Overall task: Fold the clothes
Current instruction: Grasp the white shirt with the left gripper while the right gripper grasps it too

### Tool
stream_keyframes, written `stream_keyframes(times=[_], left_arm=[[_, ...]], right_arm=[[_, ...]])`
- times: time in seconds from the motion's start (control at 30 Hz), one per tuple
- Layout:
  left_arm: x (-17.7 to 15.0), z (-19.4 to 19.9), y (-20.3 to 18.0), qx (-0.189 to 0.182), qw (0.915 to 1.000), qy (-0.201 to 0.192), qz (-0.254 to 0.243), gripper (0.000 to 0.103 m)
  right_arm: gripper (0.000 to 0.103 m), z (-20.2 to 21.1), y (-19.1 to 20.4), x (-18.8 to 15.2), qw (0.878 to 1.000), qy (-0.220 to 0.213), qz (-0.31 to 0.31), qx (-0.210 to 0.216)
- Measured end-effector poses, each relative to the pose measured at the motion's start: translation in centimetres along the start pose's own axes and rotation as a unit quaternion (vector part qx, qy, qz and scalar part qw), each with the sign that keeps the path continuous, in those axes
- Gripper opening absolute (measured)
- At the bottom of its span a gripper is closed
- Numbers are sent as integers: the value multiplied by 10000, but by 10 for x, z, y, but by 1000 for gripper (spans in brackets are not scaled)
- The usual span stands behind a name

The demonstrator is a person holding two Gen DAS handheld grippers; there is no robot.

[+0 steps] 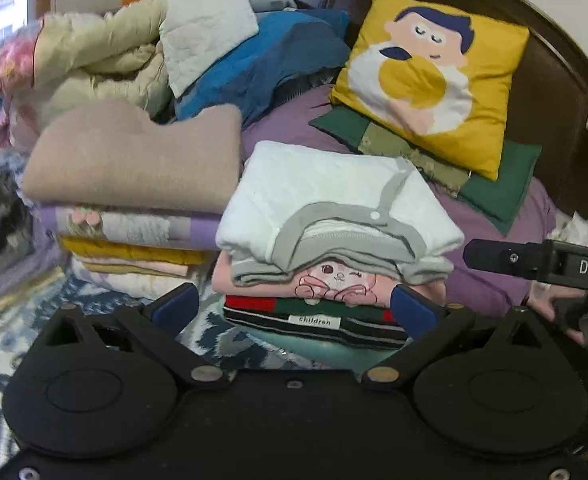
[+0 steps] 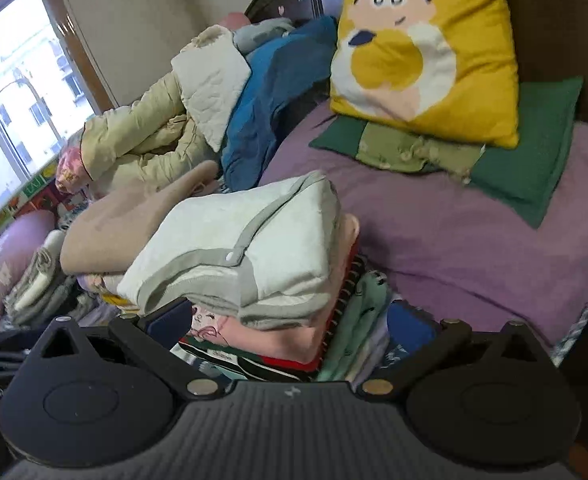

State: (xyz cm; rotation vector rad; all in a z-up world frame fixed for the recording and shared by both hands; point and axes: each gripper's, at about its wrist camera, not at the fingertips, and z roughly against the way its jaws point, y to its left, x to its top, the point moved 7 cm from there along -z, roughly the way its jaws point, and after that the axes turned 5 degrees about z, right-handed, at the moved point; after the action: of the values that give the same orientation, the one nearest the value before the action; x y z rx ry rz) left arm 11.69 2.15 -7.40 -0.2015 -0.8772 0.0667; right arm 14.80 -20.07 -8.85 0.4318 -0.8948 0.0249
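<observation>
A stack of folded clothes sits on the bed right in front of both grippers. On top lies a white garment with grey trim (image 1: 326, 196) (image 2: 245, 240). Under it are a pink cartoon-print piece (image 1: 334, 286), a striped one labelled "children" (image 1: 314, 320) and a teal one at the bottom. My left gripper (image 1: 294, 308) is open, its blue pads (image 1: 173, 306) on either side of the stack's lower layers. My right gripper (image 2: 289, 318) is open too, close against the stack's right corner. The right tool's black body (image 1: 542, 264), with a hand below it, shows in the left wrist view.
A second, taller stack topped by a beige blanket (image 1: 133, 160) stands just left. Behind is a heap of unfolded clothing: a cream jacket (image 1: 93, 60) and a blue garment (image 1: 261, 60). A yellow cartoon cushion (image 1: 434, 80) rests on a green pillow against the dark headboard. Purple sheet (image 2: 454, 240) lies to the right.
</observation>
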Motion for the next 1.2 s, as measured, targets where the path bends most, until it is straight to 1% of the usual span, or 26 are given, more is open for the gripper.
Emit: stream_keyframes(times=[0.1, 0.27, 0.37, 0.43, 0.47, 0.5, 0.53, 0.57, 0.6, 0.67, 0.7, 0.73, 0.77, 0.83, 0.9, 0.97, 1.03, 1.2], left_arm=[[4, -6, 8, -206, 9995, -134, 184, 103], [15, -21, 22, -346, 9983, -264, 379, 102], [21, -30, 30, -424, 9973, -323, 503, 99], [24, -39, 36, -486, 9962, -301, 658, 91], [26, -42, 38, -527, 9954, -296, 744, 90], [27, -46, 41, -568, 9945, -290, 830, 89], [28, -48, 42, -592, 9939, -285, 888, 85], [27, -48, 42, -589, 9938, -283, 898, 82], [27, -48, 41, -586, 9937, -281, 908, 75], [25, -47, 40, -580, 9936, -277, 928, 66], [25, -47, 40, -577, 9935, -275, 939, 53], [24, -47, 39, -574, 9935, -273, 949, 48], [23, -47, 39, -571, 9934, -271, 959, 45], [22, -46, 38, -565, 9932, -267, 979, 32], [21, -46, 37, -559, 9931, -263, 999, 26], [19, -41, 37, -557, 9928, -280, 1024, 22], [19, -19, 38, -569, 9919, -390, 1069, 19], [16, 37, 40, -599, 9890, -662, 1180, 18]], right_arm=[[103, -11, -4, 4, 9998, -22, -125, 133], [103, -31, -7, 12, 9994, -45, -205, 275], [101, -41, -10, 13, 9993, -11, -244, 283], [95, -48, -12, 12, 9993, 13, -244, 269], [92, -52, -13, 11, 9993, 38, -247, 268], [85, -56, -14, 10, 9993, 69, -256, 269], [78, -59, -14, 9, 9992, 81, -279, 278], [74, -61, -15, 8, 9991, 94, -302, 287], [69, -64, -16, 6, 9990, 106, -326, 296], [66, -70, -17, 4, 9987, 129, -371, 317], [62, -71, -17, 4, 9986, 124, -389, 346], [61, -73, -16, 3, 9984, 119, -402, 371], [61, -74, -15, 3, 9985, 108, -381, 366], [51, -70, -11, 4, 9989, 55, -283, 368], [44, -67, -7, 6, 9991, 1, -185, 369], [41, -63, -3, 7, 9992, -51, -89, 375], [39, -53, 0, 9, 9990, -91, -29, 444], [37, -24, 14, 13, 9968, -192, 5, 778]])
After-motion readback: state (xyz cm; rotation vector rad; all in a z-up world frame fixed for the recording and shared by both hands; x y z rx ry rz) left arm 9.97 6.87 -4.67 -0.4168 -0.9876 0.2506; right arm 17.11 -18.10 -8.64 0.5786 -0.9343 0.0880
